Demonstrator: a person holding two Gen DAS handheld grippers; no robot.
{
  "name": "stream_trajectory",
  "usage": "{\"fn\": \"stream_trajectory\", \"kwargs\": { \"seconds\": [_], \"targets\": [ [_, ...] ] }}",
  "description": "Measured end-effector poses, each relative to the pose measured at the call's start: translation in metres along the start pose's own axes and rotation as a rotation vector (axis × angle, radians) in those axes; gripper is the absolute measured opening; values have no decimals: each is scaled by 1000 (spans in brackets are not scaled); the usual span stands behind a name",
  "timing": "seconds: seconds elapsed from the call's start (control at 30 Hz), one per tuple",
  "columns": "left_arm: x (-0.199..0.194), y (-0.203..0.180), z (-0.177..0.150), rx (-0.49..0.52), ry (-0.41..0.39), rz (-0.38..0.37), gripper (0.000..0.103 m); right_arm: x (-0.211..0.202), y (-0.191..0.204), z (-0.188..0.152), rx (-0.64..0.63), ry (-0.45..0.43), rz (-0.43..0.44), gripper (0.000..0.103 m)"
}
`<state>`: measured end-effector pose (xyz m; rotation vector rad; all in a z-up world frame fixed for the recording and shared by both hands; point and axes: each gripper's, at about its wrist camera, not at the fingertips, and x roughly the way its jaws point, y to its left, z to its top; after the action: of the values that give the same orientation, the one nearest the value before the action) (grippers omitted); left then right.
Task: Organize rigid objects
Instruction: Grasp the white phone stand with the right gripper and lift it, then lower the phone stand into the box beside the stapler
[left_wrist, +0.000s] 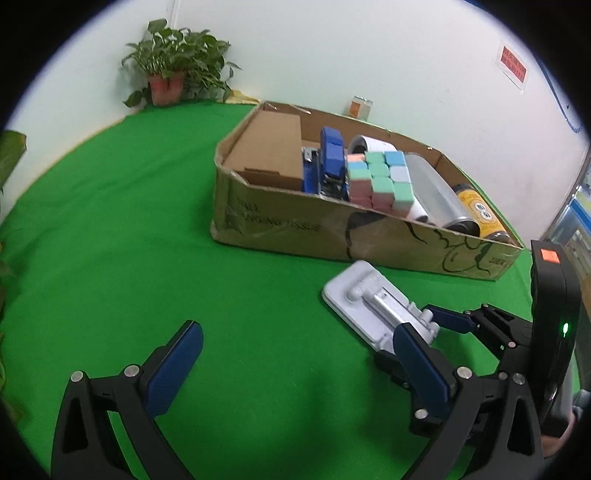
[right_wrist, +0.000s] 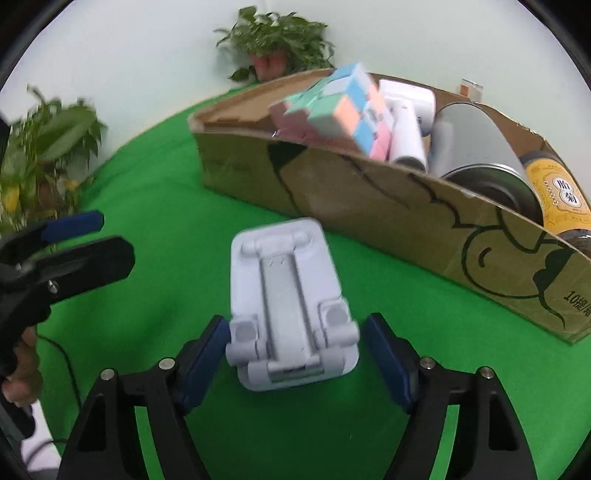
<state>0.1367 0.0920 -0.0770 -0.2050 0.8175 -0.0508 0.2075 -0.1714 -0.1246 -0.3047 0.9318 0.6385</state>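
Observation:
A folded white phone stand (right_wrist: 286, 306) lies flat on the green cloth in front of a cardboard box (right_wrist: 369, 199). My right gripper (right_wrist: 295, 349) is open with its fingers on either side of the stand's near end; the left pad looks to touch it, the right pad stands apart. In the left wrist view the stand (left_wrist: 369, 306) lies right of centre with the right gripper (left_wrist: 443, 325) around it. My left gripper (left_wrist: 295, 350) is open and empty over bare cloth. The box (left_wrist: 295, 229) holds a pastel cube (left_wrist: 380, 177), a blue stapler (left_wrist: 330, 155), a silver can (left_wrist: 432, 188) and a yellow-labelled bottle (left_wrist: 480, 212).
A potted plant (left_wrist: 170, 70) stands at the far corner by the white wall, and another plant (right_wrist: 48, 147) at the left. A small jar (left_wrist: 360, 107) stands behind the box. The green cloth (left_wrist: 129, 221) stretches left of the box.

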Motion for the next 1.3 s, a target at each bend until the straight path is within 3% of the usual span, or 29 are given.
{"fn": "stream_trajectory", "kwargs": {
  "seconds": [0.07,0.2,0.43,0.53,0.6,0.67,0.73,0.77,0.83,1.03,1.3],
  "targets": [
    [2,-2,-3,-8,33,-34,102,-2,4,-5,-20,-6,-27,66],
    [5,-10,-10,-32,90,-131,102,-15,8,-25,11,-4,-45,64],
    [24,-33,-37,-162,290,-506,101,-71,-3,-81,249,5,23,64],
    [31,-46,-46,-150,356,-582,88,-82,-9,-95,350,15,83,65],
    [32,-54,-50,-140,368,-598,77,-86,-11,-100,402,22,124,65],
    [35,-59,-54,-143,402,-619,54,-87,-12,-103,442,29,164,65],
    [35,-62,-56,-138,403,-600,51,-90,-13,-106,471,35,198,65],
    [36,-63,-56,-128,401,-587,42,-91,-13,-107,484,33,205,65],
    [37,-60,-57,-137,402,-585,35,-92,-13,-107,492,30,203,65],
    [24,-51,-50,-148,354,-620,24,-95,0,-103,446,17,197,64],
    [-6,-58,-6,-93,218,-632,23,-125,10,-72,359,-128,169,63]
  ]
}}
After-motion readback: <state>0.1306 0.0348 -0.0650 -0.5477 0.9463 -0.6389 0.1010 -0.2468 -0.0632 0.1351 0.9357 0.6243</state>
